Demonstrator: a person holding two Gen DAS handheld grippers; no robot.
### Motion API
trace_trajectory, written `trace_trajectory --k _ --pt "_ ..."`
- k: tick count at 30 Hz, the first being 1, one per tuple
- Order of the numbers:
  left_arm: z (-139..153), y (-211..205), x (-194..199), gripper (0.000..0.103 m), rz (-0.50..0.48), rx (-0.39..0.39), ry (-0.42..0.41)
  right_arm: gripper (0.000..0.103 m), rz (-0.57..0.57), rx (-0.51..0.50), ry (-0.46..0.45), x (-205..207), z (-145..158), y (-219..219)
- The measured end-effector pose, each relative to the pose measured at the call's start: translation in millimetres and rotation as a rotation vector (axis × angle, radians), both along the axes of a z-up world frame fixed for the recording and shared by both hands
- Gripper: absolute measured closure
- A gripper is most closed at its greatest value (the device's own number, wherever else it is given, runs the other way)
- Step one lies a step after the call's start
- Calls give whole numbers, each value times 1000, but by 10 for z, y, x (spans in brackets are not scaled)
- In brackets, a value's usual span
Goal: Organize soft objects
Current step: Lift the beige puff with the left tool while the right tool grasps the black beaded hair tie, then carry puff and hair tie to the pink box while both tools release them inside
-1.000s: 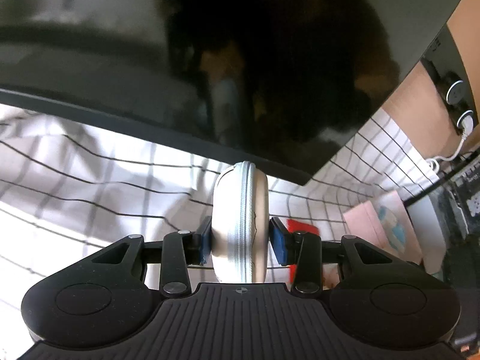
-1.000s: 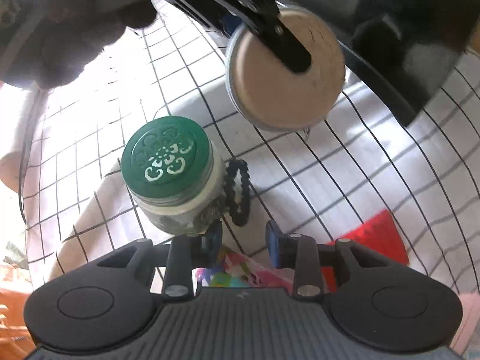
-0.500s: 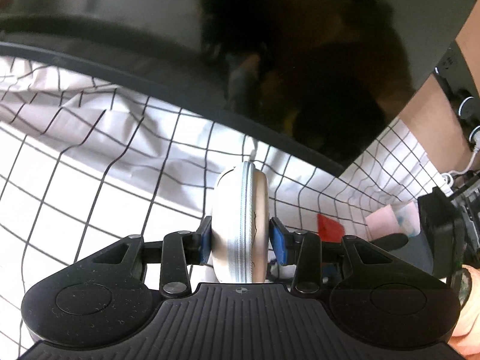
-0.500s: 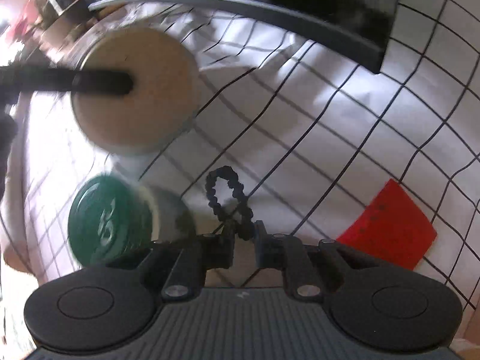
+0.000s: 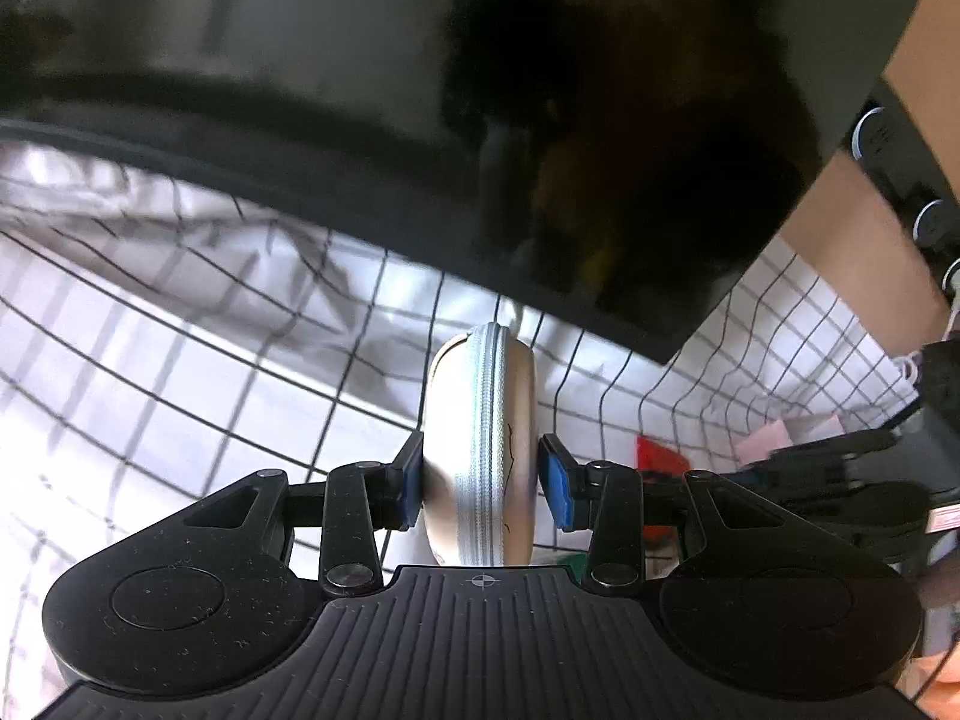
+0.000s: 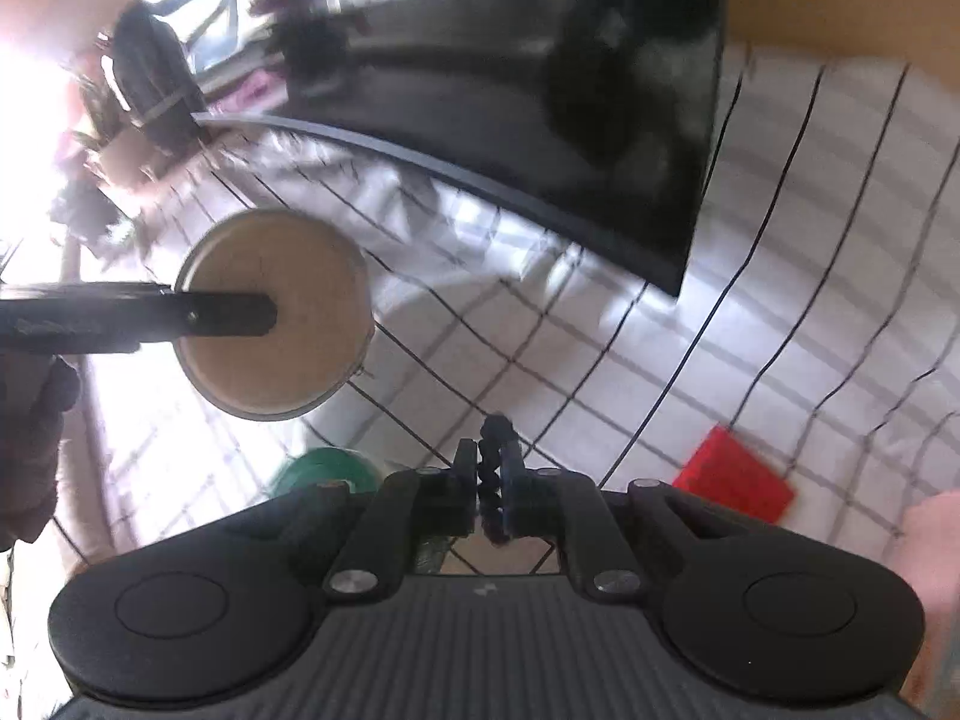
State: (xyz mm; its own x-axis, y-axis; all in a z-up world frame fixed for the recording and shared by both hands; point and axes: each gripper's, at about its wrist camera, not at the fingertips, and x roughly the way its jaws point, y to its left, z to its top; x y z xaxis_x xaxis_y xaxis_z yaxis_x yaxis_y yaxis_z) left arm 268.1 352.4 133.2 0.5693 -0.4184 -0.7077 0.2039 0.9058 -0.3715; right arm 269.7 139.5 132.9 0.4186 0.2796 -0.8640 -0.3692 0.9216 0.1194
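Both hands are loaded but nothing looks put away yet: the left gripper [image 5: 483, 474] has its jaws clamped on a round zip pouch [image 5: 480, 450] above the checked cloth [image 5: 180, 372]. The right gripper [image 6: 491, 483] has pinched a black beaded loop [image 6: 493, 468]. A green-lidded jar [image 6: 327, 468] and a red card [image 6: 735, 480] lie on the cloth.
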Motion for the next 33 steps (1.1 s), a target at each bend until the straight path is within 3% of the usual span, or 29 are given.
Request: trace_trajectory --k 6,13,23,33 --pt "508 -53 -457 59 53 18 -53 95 35 19 -114 -373 735 -145" --pt "826 -462 -728 59 25 15 -82 95 -15 40 -224 -734 1280 -622" --pt "830 -1617 -806 59 -138 -1 -58 95 -175 43 -294 -1216 1493 -1777" --pt "515 -2806 -676 59 -292 -67 47 95 -359 6 -367 -1513 1457 -2787"
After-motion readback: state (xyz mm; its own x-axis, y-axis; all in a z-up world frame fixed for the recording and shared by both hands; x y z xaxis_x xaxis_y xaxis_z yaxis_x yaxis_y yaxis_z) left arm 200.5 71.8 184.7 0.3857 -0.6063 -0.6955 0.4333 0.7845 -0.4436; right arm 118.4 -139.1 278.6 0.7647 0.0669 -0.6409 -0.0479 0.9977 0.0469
